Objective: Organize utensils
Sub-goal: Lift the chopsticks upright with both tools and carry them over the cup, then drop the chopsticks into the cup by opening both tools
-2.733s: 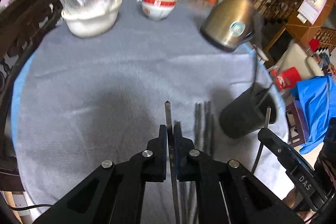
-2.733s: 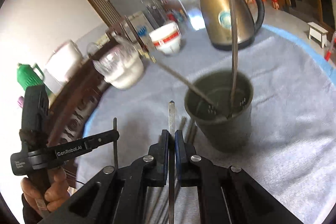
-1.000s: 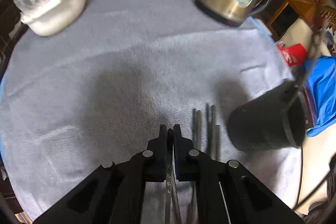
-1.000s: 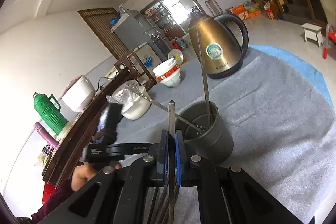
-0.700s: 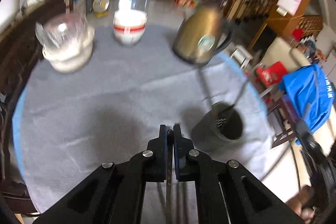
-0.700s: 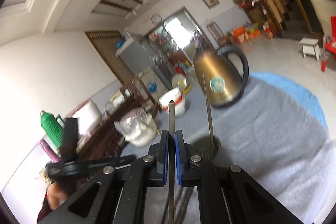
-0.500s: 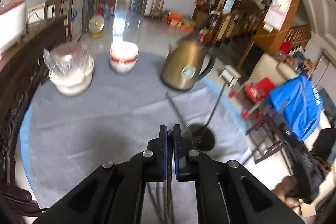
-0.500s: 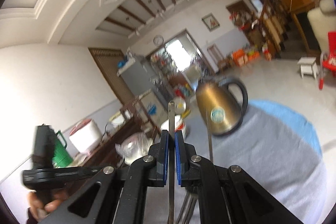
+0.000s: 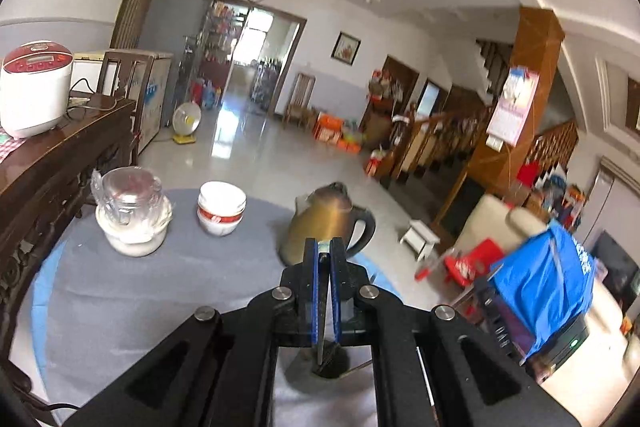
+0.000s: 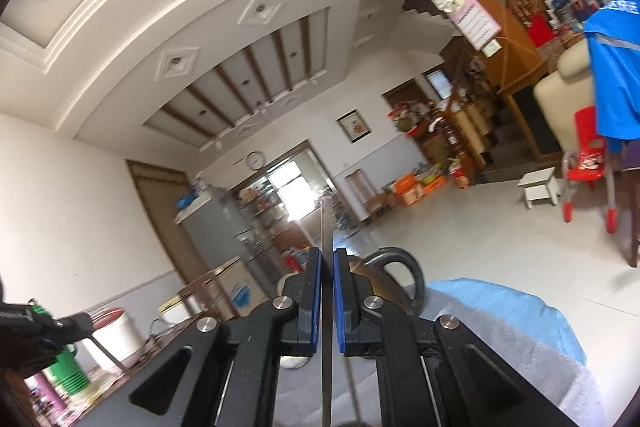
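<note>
On the left wrist view, far left, a white rice cooker sits on the dark wooden sideboard; then on the grey-clothed table a plastic-wrapped jar in a white bowl, just right of it a red-banded bowl, then the brass kettle. Centre frame, the left gripper is clamped tight on a thin metal utensil, its lower end hanging above the dark utensil holder on the table. Over to the right wrist view: the right gripper is pinched closed on a flat steel utensil handle that sticks up past the pads, the kettle's black handle loop just behind.
</note>
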Action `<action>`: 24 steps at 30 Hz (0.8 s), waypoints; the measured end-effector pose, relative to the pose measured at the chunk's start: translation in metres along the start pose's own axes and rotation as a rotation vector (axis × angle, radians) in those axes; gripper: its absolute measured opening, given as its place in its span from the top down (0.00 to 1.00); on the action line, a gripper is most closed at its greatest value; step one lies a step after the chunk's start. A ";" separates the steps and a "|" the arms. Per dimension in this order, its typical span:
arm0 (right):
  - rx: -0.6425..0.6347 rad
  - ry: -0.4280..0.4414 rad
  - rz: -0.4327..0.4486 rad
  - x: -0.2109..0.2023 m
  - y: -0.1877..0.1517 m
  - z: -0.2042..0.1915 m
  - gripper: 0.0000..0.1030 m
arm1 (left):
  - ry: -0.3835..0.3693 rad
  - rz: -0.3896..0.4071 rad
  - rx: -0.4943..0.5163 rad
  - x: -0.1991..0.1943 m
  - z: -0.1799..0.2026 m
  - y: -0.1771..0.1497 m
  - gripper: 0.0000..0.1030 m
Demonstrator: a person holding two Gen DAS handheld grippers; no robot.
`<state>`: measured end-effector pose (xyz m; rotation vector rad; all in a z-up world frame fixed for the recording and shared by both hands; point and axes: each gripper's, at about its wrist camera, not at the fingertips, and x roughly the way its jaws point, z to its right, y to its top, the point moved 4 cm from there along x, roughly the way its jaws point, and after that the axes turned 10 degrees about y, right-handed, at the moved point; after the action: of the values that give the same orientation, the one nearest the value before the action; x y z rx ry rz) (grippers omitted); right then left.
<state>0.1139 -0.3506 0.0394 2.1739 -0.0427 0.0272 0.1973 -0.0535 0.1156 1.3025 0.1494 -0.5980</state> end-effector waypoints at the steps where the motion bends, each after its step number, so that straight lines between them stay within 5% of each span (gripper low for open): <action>1: -0.004 -0.015 0.005 0.002 -0.001 0.001 0.94 | -0.003 0.012 -0.011 0.004 0.003 -0.001 0.95; 13: -0.021 -0.030 -0.171 0.024 -0.037 0.011 0.94 | 0.081 -0.161 0.039 0.067 0.009 -0.053 0.95; 24: 0.009 0.011 -0.257 0.008 -0.050 0.012 0.90 | 0.081 -0.247 0.042 0.063 -0.005 -0.083 0.95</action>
<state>0.1244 -0.3327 -0.0081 2.1723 0.2432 -0.1068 0.2103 -0.0813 0.0162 1.3600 0.3698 -0.7617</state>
